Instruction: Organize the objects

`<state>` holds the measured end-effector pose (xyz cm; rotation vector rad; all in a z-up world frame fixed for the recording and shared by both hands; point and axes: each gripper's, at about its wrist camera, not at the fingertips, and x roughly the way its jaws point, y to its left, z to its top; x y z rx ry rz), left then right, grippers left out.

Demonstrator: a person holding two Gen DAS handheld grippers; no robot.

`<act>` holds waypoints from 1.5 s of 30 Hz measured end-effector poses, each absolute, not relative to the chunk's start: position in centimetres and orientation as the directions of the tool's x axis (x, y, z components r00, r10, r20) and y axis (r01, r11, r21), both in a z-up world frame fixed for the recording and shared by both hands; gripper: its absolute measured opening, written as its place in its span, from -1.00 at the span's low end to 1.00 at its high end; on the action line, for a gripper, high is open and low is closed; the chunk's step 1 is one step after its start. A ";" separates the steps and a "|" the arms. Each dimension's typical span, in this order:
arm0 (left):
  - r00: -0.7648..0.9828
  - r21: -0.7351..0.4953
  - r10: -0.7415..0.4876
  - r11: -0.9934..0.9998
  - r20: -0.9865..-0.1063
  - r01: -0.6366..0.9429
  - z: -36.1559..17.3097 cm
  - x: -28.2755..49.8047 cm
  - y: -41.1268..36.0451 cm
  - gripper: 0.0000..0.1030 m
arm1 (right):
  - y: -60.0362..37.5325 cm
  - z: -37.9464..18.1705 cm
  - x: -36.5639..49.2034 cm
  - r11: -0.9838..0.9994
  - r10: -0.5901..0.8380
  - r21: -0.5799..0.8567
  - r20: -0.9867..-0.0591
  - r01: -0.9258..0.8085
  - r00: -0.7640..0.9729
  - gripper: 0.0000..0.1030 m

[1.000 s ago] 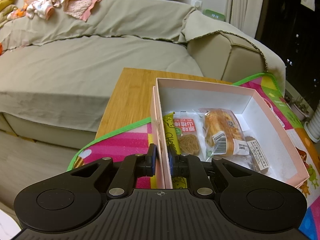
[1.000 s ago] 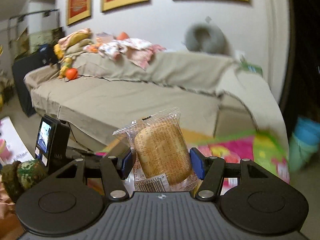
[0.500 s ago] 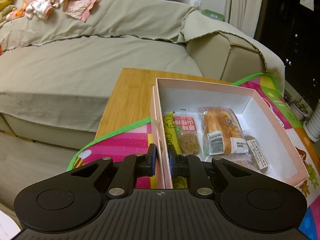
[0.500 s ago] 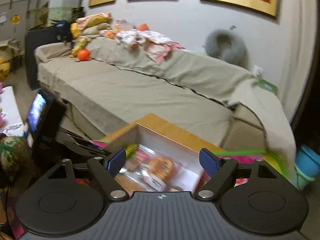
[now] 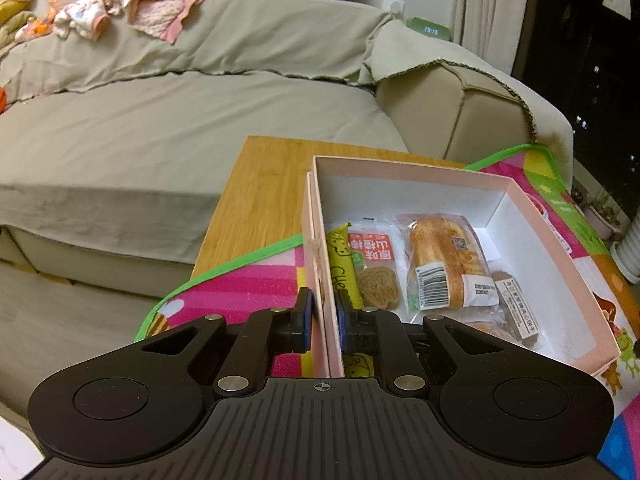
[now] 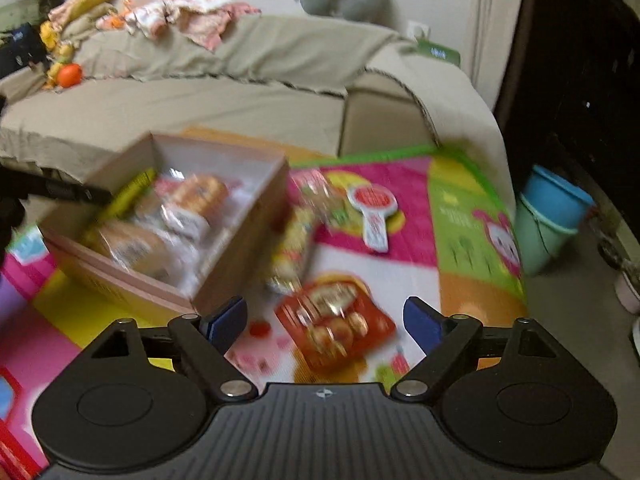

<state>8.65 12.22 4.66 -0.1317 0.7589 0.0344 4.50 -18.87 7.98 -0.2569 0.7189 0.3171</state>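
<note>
A pink box (image 5: 400,168) stands on the colourful play mat (image 5: 248,280). My left gripper (image 5: 325,308) is shut on the box's near left wall. Inside lie a bread packet (image 5: 444,256), a red-labelled biscuit packet (image 5: 374,264) and a yellow stick (image 5: 340,264). In the blurred right wrist view, my right gripper (image 6: 325,320) hangs with its jaws opening and nothing between them. It is just above a red snack packet (image 6: 340,312) on the mat, right of the box (image 6: 240,248). A clear packet (image 6: 296,240) lies beside the box.
A beige sofa (image 5: 160,120) runs behind the wooden table (image 5: 268,184). A red-and-white paddle-shaped item (image 6: 374,208) lies on the mat. A blue bucket (image 6: 552,216) stands on the floor at the right. Clothes are piled on the sofa back (image 6: 180,16).
My right gripper let go of the bread packet, opened wide, and dropped down and right over the mat beside the box. The left gripper kept its hold on the box wall.
</note>
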 end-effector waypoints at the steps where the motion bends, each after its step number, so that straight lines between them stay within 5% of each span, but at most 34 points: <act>1: 0.725 -0.105 -0.015 0.991 -0.689 -0.078 4.7 8.6 12.2 -0.73 | -18.9 7.6 4.6 0.923 0.186 -0.126 -0.684 -0.364 0.705 0.67; 17: 0.724 -0.094 -0.010 0.993 -0.690 -0.077 4.6 8.5 12.1 -0.73 | -19.1 8.1 13.4 0.944 0.292 0.092 -0.676 -0.316 0.677 0.65; 19: 0.724 -0.096 -0.012 0.993 -0.689 -0.075 4.5 8.4 12.2 -0.73 | -18.3 8.0 16.1 0.939 0.303 0.092 -0.682 -0.332 0.666 0.53; 21: 0.724 -0.096 -0.013 0.993 -0.689 -0.074 4.5 8.5 12.2 -0.73 | -17.6 7.6 19.0 0.946 0.285 0.096 -0.704 -0.310 0.650 0.09; 23: 0.723 -0.093 -0.012 0.993 -0.691 -0.072 4.6 8.5 12.2 -0.73 | -17.6 6.7 22.5 0.949 0.307 0.189 -0.740 -0.253 0.599 -0.11; 33: 0.721 -0.098 -0.020 0.993 -0.692 -0.066 4.6 8.4 12.4 -0.73 | -13.7 3.3 31.4 0.951 0.307 0.237 -0.780 -0.196 0.545 -0.14; 45: 0.722 -0.107 -0.034 0.993 -0.691 -0.056 4.5 8.4 12.0 -0.75 | -18.2 3.4 25.5 0.958 0.272 0.186 -0.827 -0.218 0.491 -0.24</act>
